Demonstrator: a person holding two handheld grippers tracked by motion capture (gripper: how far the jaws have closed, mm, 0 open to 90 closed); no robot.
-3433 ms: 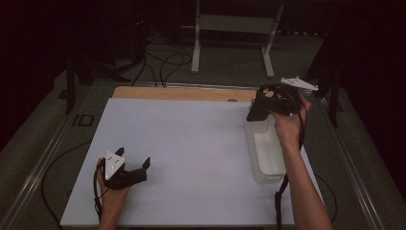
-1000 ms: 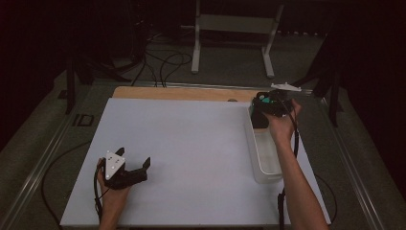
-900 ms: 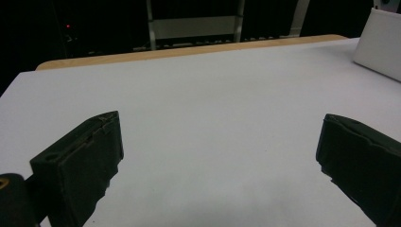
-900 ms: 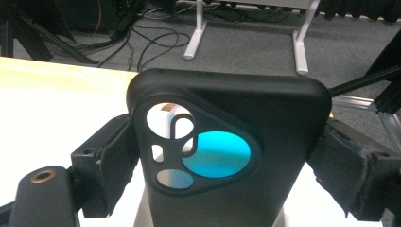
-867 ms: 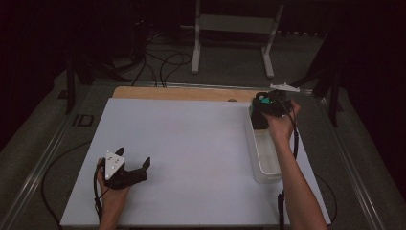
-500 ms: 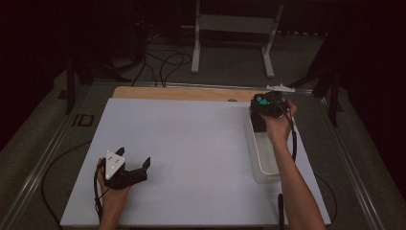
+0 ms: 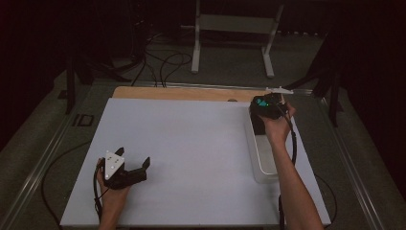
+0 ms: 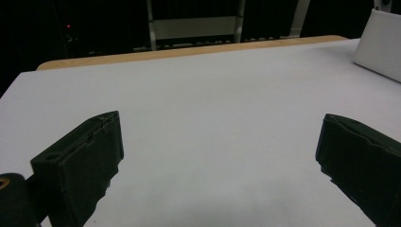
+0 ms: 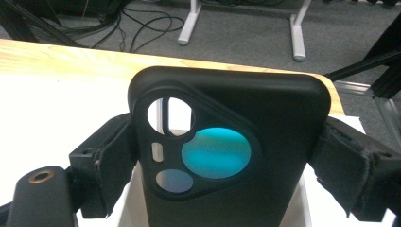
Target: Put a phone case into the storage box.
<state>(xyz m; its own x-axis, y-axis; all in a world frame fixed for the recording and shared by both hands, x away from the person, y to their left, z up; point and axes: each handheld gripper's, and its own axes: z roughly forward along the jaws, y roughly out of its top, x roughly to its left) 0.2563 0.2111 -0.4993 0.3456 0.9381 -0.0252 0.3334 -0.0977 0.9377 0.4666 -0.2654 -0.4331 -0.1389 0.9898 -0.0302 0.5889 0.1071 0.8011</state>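
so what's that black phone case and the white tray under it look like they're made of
Phone case: looks like matte black soft plastic or silicone, with dull even sheen, rounded corners and moulded camera cutouts; which of the two is unclear. The right gripper clamps its sides.

White tray: probably thin translucent plastic, since its walls look milky and faintly see-through. The finish is hard to judge in this dim light.

Dim, grainy frames; dark surroundings, soft shadows on the pale table.

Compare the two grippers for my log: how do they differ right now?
The right gripper is shut on a black phone case, over the white tray; the left gripper is open and empty. The right is raised, the left low near the table. Both have black jaws.
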